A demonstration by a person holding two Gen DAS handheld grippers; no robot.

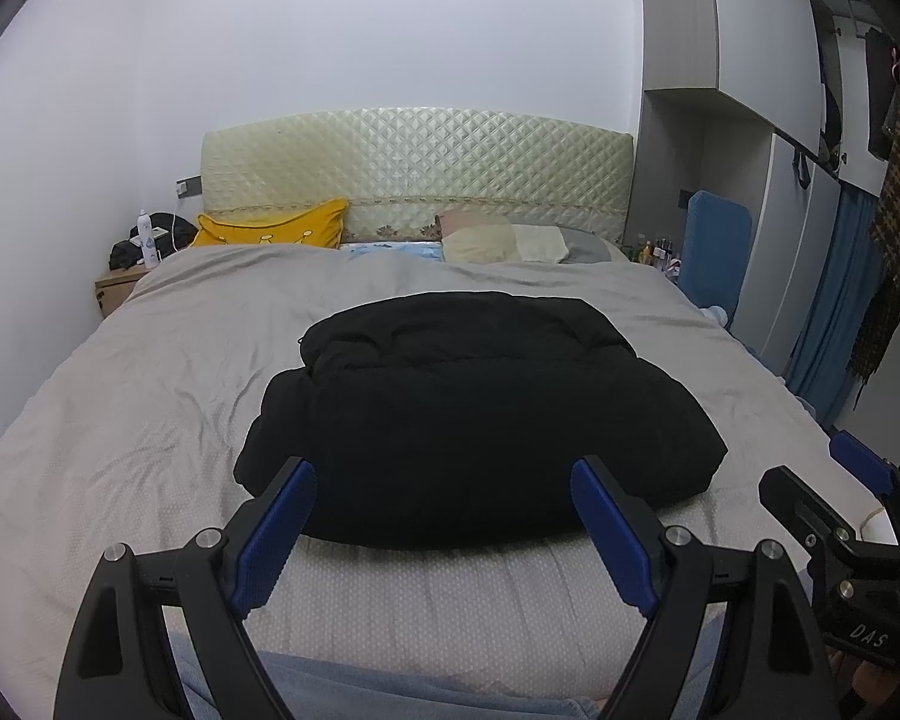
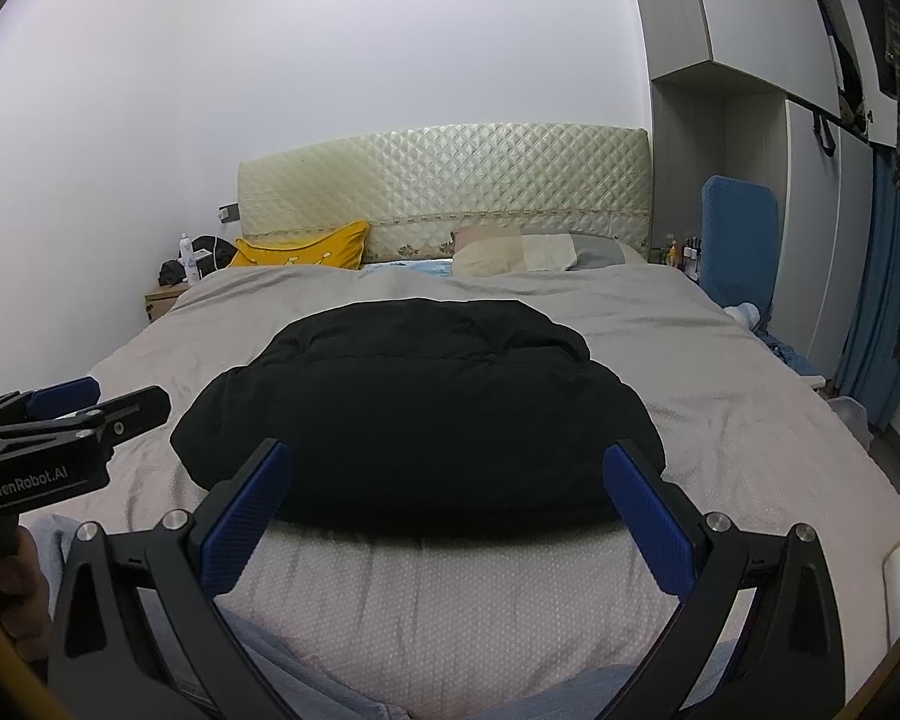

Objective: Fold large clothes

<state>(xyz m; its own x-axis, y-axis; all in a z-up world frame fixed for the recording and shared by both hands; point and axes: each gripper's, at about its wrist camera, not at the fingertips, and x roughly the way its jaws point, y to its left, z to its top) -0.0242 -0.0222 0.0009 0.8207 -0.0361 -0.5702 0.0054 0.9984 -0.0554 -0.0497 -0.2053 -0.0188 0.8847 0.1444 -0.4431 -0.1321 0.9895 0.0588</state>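
A black padded jacket (image 1: 468, 414) lies folded into a thick bundle on the grey bedcover (image 1: 150, 396), near the foot of the bed. In the left wrist view my left gripper (image 1: 444, 468) hangs just short of the bundle's near edge, jaws wide apart with nothing between the blue pads (image 1: 276, 534). The right gripper (image 1: 834, 474) shows at the right edge of that view, beside the bundle. In the right wrist view the same jacket (image 2: 414, 414) fills the middle, and my right gripper (image 2: 450, 450) stands open in front of it, holding nothing. The left gripper (image 2: 120, 399) appears at the left there.
A quilted cream headboard (image 1: 414, 174), a yellow pillow (image 1: 270, 231) and pale pillows (image 1: 498, 240) are at the bed's far end. A bedside table (image 1: 117, 288) with a bottle stands back left. A blue padded board (image 1: 714, 246), wardrobe and hanging clothes (image 1: 894, 228) line the right side.
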